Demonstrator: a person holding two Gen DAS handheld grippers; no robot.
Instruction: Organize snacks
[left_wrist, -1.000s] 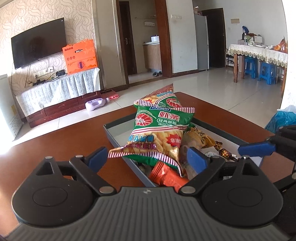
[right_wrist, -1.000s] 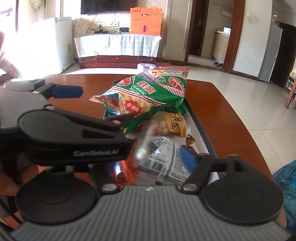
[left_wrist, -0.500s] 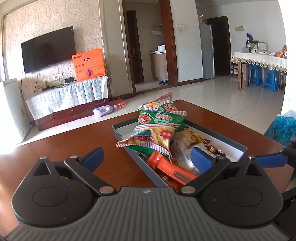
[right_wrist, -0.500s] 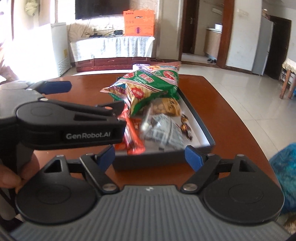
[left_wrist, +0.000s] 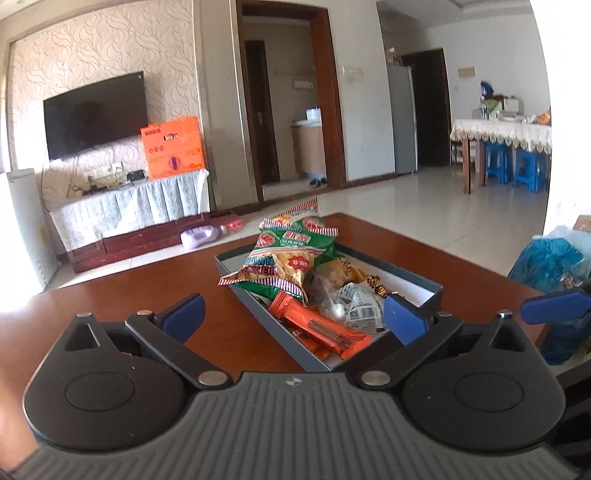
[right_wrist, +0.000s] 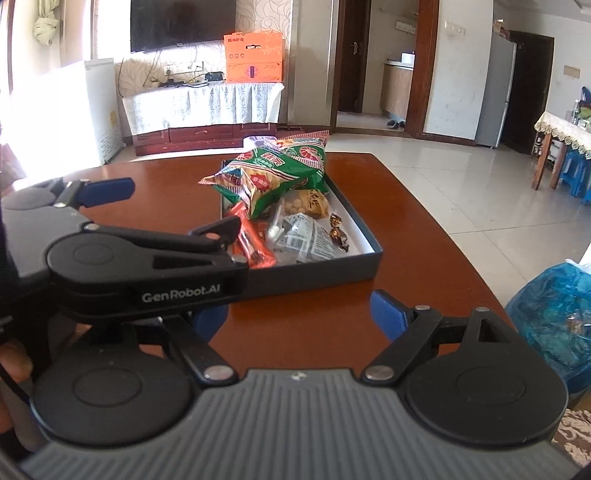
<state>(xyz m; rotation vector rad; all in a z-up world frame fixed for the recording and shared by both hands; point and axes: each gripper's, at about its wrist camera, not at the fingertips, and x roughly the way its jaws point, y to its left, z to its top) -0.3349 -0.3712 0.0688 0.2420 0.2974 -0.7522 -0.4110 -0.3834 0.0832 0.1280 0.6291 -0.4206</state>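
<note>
- I have both claws backed away from the shallow grey cardboard tray (right_wrist: 325, 271) on the reddish-brown wooden table (right_wrist: 417, 221); a second ago they hung right over its contents, and now the tray sits clear ahead of them.
- My left gripper (left_wrist: 293, 314) has just been opening and stands spread wide with nothing between its blue pads; its right-hand pad overlaps the tray's near corner in the left wrist view.
- My right gripper (right_wrist: 301, 315) has likewise just been opening, empty, over bare table just short of the tray.
- Every snack I can see lies inside the tray: the green shrimp-cracker bags (right_wrist: 273, 173) at its far end, the long orange wrapped bar (left_wrist: 321, 326) along its near left side, small gold-wrapped candies (right_wrist: 338, 230) toward its right wall. I judge the sorting finished or nearly so.
- Legible writing: "GenRobot.AI" on the left gripper's body; "PRAWN CRACKER," partly hidden, on the front bag.
</note>
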